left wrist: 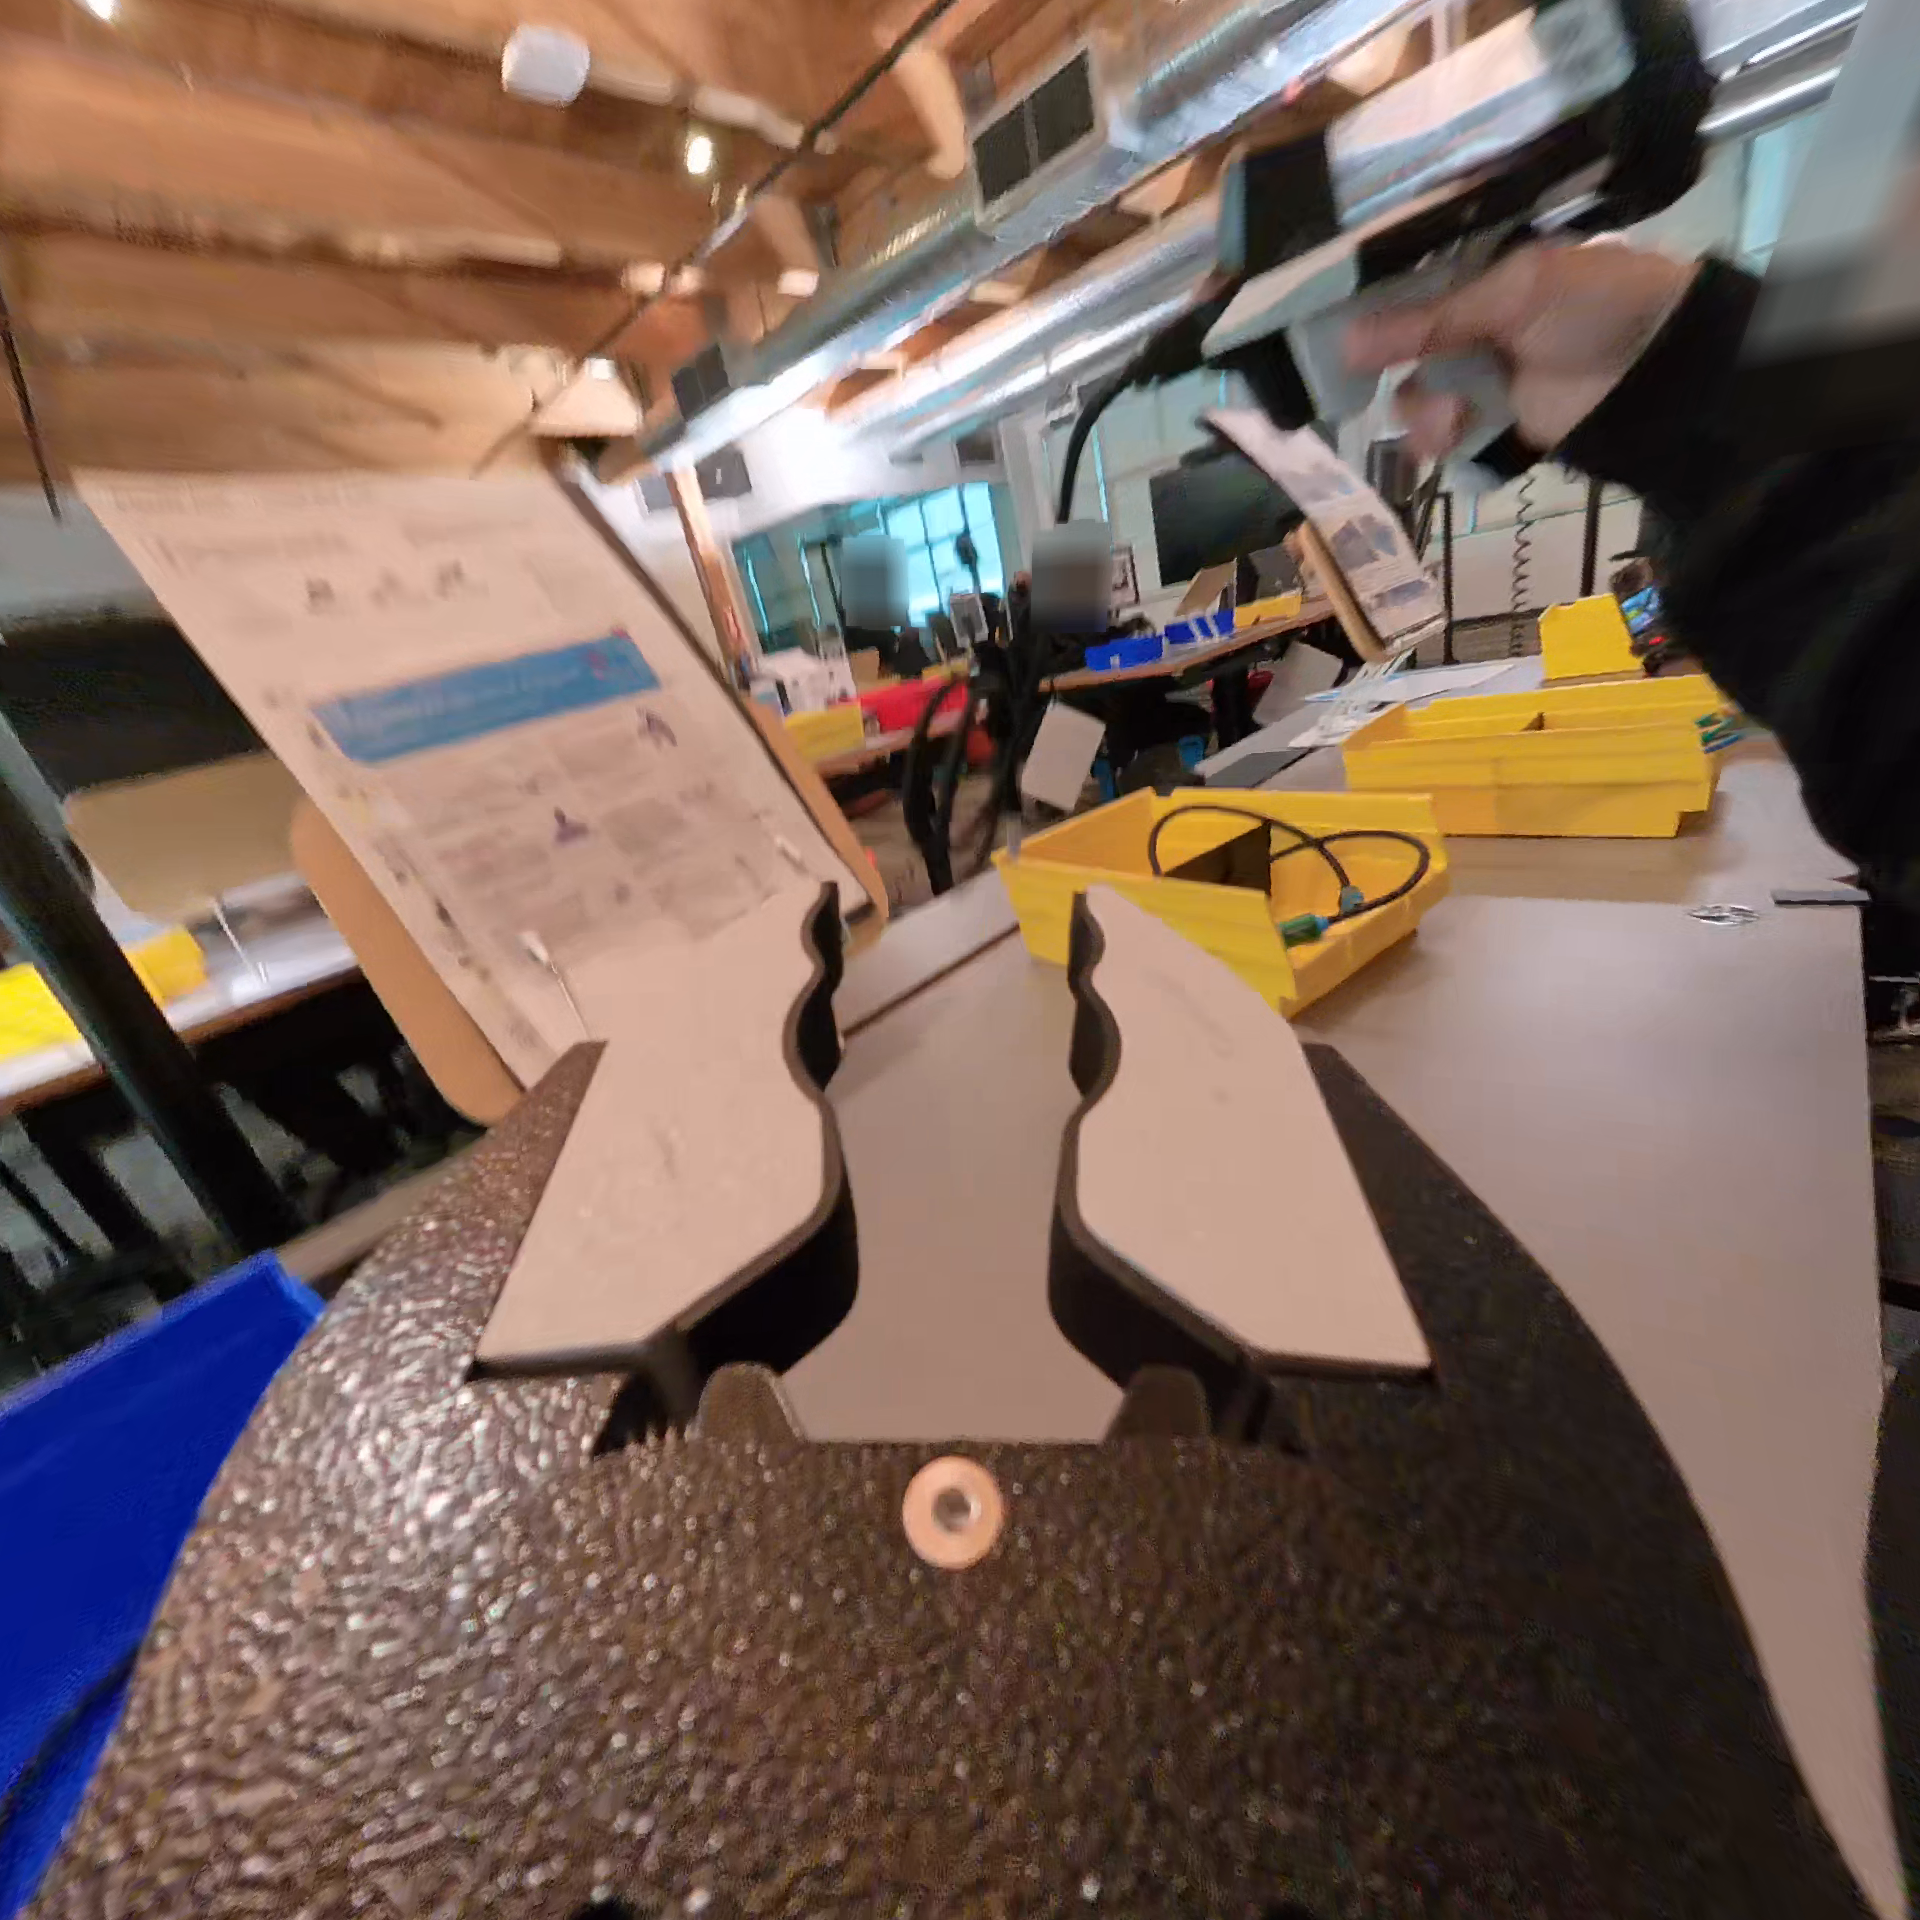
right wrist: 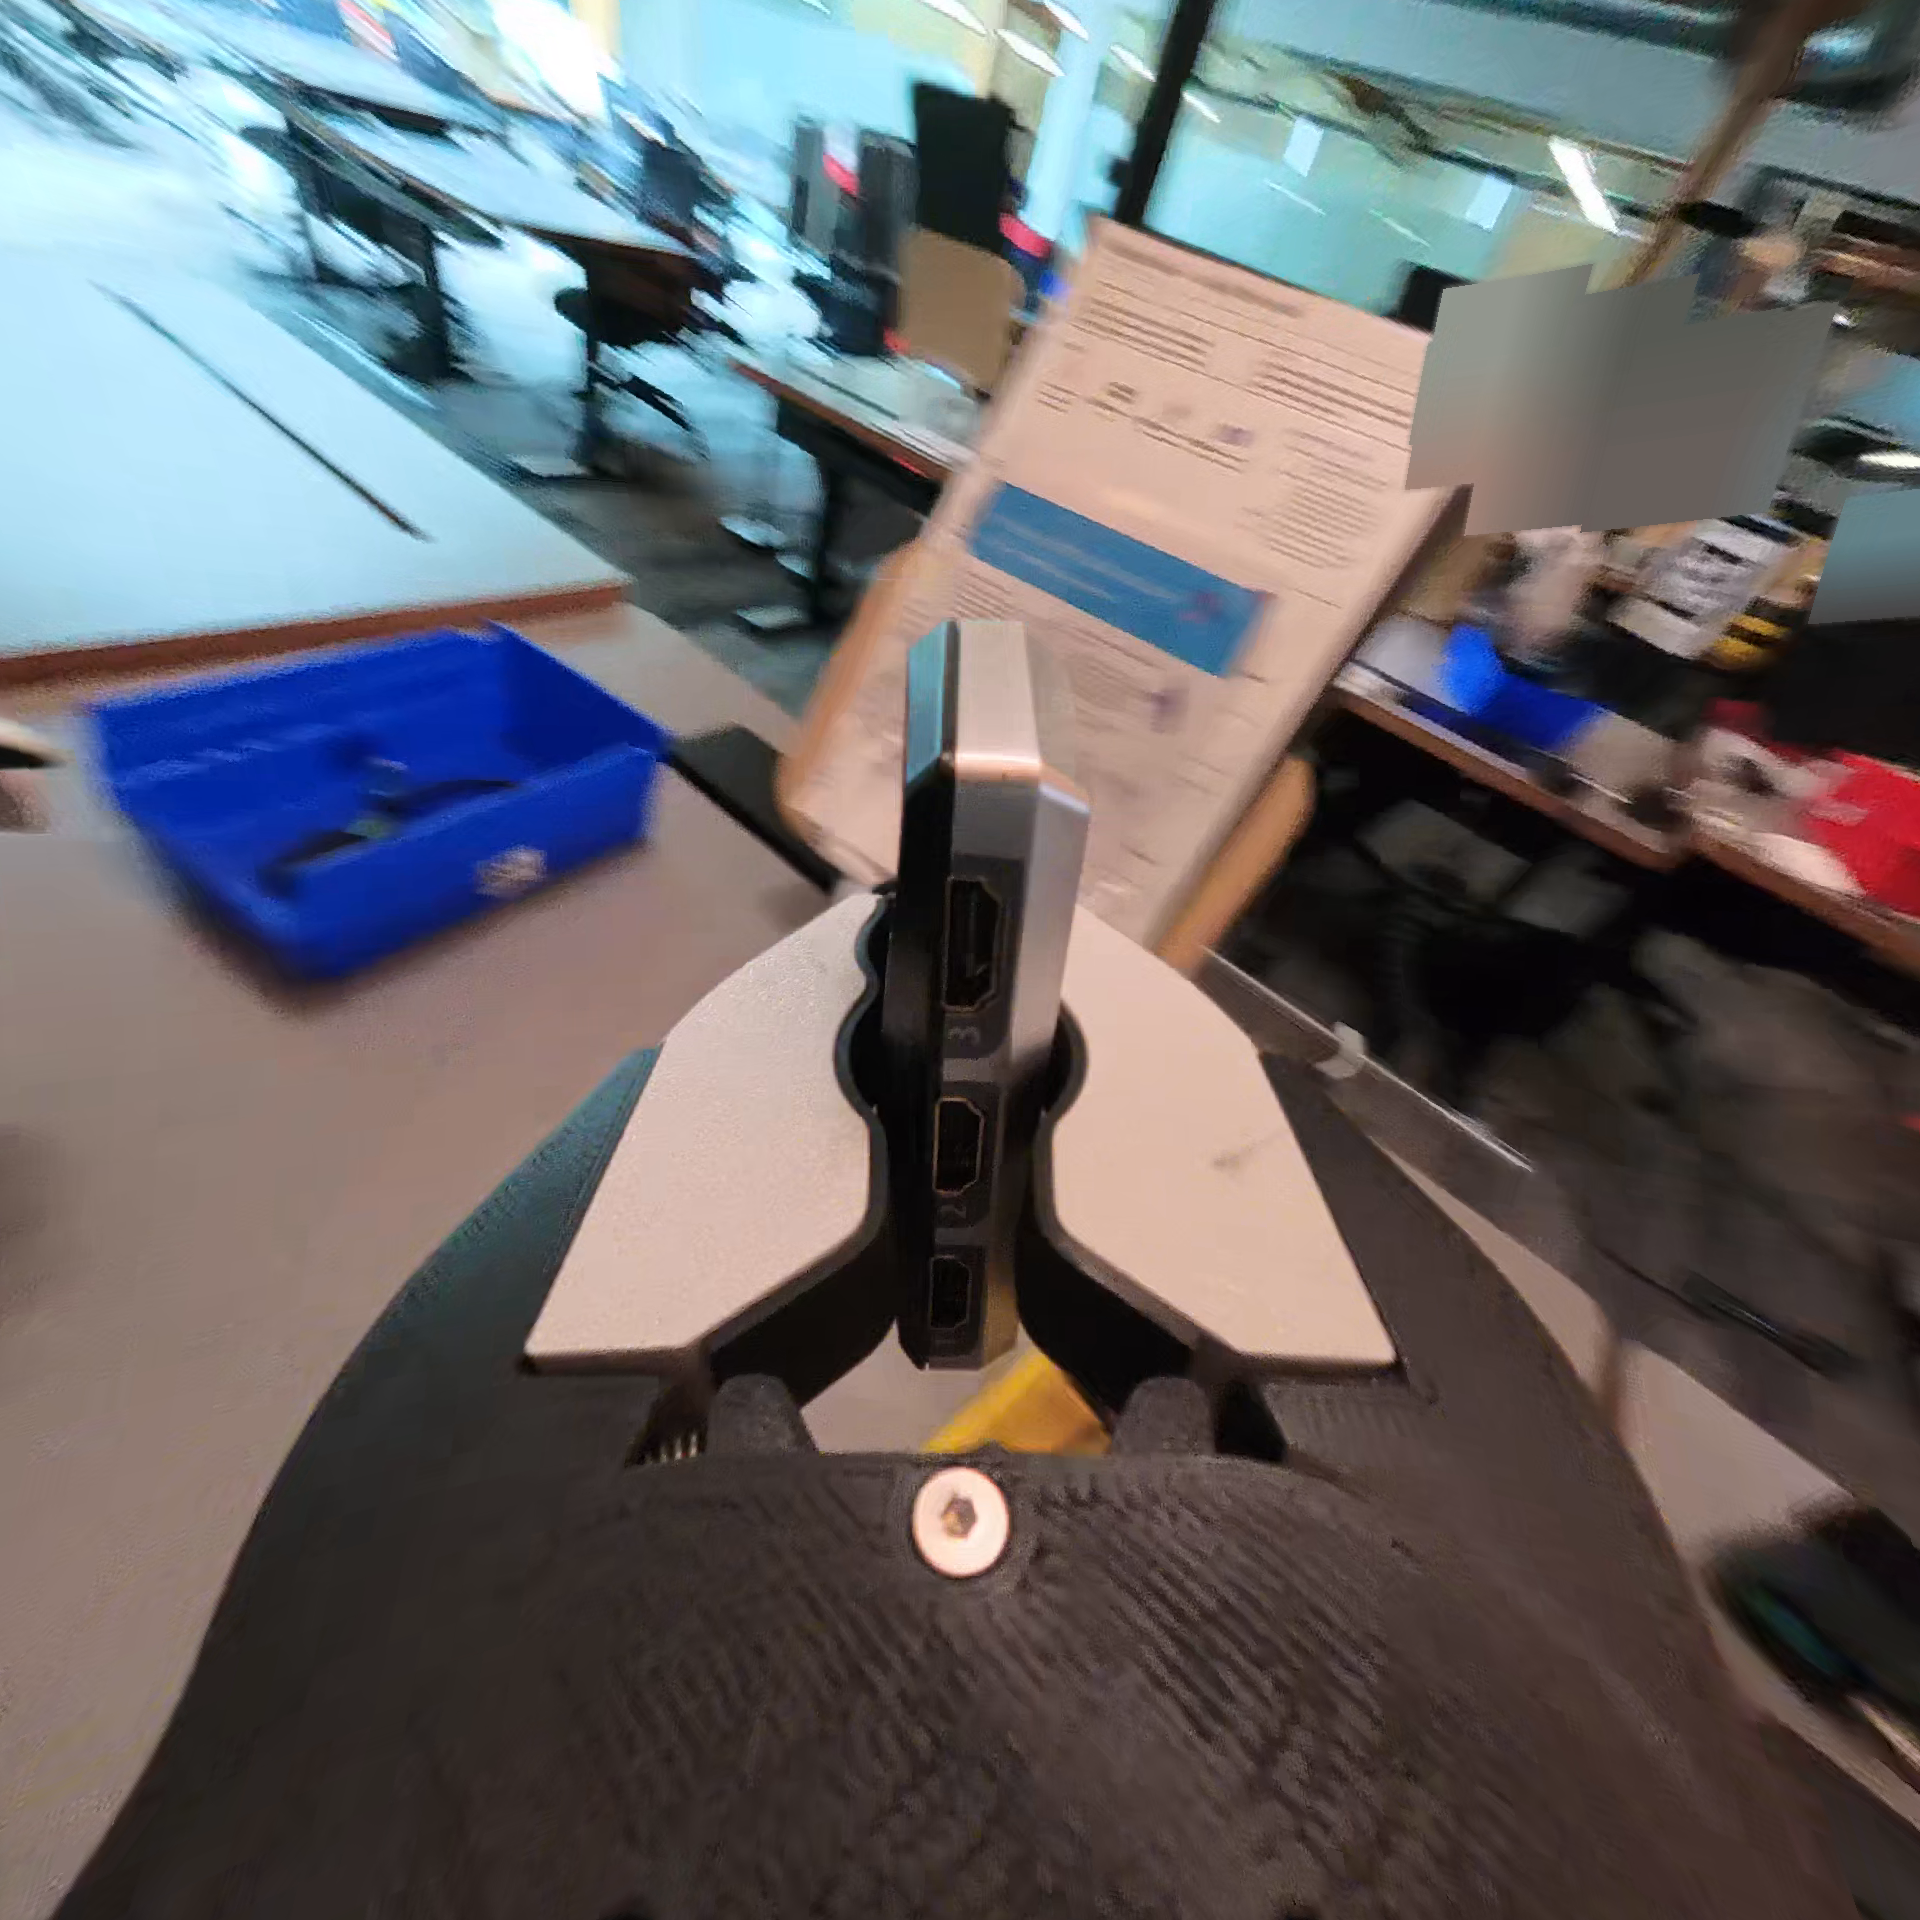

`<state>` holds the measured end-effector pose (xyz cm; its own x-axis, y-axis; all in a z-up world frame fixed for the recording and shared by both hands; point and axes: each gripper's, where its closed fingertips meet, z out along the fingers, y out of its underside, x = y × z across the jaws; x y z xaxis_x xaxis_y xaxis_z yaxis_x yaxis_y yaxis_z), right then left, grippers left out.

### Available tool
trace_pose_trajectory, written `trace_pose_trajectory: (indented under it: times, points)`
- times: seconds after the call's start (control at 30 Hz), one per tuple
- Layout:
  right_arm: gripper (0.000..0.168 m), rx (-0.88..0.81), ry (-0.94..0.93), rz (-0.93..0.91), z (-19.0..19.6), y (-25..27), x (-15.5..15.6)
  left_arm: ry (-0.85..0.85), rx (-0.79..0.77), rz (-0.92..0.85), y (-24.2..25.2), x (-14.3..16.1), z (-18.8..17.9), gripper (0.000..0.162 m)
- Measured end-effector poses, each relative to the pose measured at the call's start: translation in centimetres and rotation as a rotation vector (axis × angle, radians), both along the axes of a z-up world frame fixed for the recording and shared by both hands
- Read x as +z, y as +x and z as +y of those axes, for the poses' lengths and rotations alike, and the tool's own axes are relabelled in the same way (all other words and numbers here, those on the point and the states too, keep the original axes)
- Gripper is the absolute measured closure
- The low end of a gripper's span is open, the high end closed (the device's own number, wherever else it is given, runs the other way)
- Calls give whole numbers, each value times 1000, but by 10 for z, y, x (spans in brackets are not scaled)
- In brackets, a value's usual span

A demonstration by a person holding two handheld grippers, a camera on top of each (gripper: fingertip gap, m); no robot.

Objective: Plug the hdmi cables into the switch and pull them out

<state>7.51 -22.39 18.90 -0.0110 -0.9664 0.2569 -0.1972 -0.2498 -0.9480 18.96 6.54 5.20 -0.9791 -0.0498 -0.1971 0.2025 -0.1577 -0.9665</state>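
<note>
My right gripper (right wrist: 961, 997) is shut on the HDMI switch (right wrist: 977, 935), a slim black and silver box held upright on edge, with three empty ports facing the camera. It is lifted above the table. My left gripper (left wrist: 951, 935) is open and empty, low over the grey table (left wrist: 1558, 1091). A black cable (left wrist: 1299, 852) with green-tipped plugs lies coiled in a yellow bin (left wrist: 1195, 904) just beyond the left fingers. In the left wrist view the right gripper and the hand holding it (left wrist: 1507, 322) show blurred at the upper right.
A blue bin (right wrist: 364, 790) with a dark cable inside sits on the table at the left; its corner shows in the left wrist view (left wrist: 125, 1455). A printed sheet on a board (left wrist: 468, 727) leans at the table's edge. More yellow bins (left wrist: 1538, 758) stand at the back right.
</note>
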Motion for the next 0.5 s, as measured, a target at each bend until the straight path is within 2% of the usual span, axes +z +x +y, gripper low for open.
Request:
trace_pose_trajectory:
  times: [0.07,0.23,0.33,0.5]
  points:
    - [144,-125,-56,48,-37,-6,7,80,-9,39,4,-17,-9,120]
    - [145,-230,-86,206,-96,-8,-7,148,-28,16,3,-34,-18,119]
    - [144,-306,-122,293,-129,-6,-30,161,-43,15,1,-37,-20,120]
    - [145,-400,-101,439,-176,-4,-93,185,-70,27,-1,-41,-20,122]
